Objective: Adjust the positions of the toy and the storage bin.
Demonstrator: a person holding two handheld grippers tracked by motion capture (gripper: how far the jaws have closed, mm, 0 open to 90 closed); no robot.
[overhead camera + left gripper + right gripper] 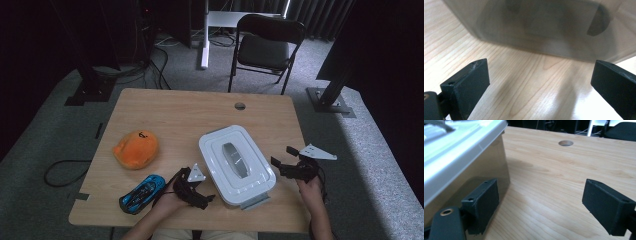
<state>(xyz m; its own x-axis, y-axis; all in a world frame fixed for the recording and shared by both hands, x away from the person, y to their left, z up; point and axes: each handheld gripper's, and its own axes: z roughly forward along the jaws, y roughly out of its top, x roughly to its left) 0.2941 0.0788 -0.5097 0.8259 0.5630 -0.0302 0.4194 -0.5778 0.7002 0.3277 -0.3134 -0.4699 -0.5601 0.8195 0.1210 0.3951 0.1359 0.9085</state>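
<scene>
overhead, a wooden table [165, 112] holds a white lidded storage box [236, 163] with a grey handle on its lid, set slightly right of the middle and near the person's edge. the left gripper [199, 192] sits low by the box's near left corner, its tips close to the box wall. the right gripper [281, 157] hangs just beside the box's right side, its jaws spread with nothing between them. an orange plush toy [136, 148] lies well to the left of the box, and a blue toy car [142, 193] lies near the front edge, just left of the left hand.

next, the left gripper view: both black jaws stand wide apart over bare wood, and the blurred translucent wall of the box [544, 27] fills the space ahead, untouched.

finally, the right gripper view: the jaws stand wide apart and empty, low over the table. the box [461, 157] rises at the left, its wall just beside the left jaw. a round cable hole [565, 143] shows in the tabletop farther off.
</scene>
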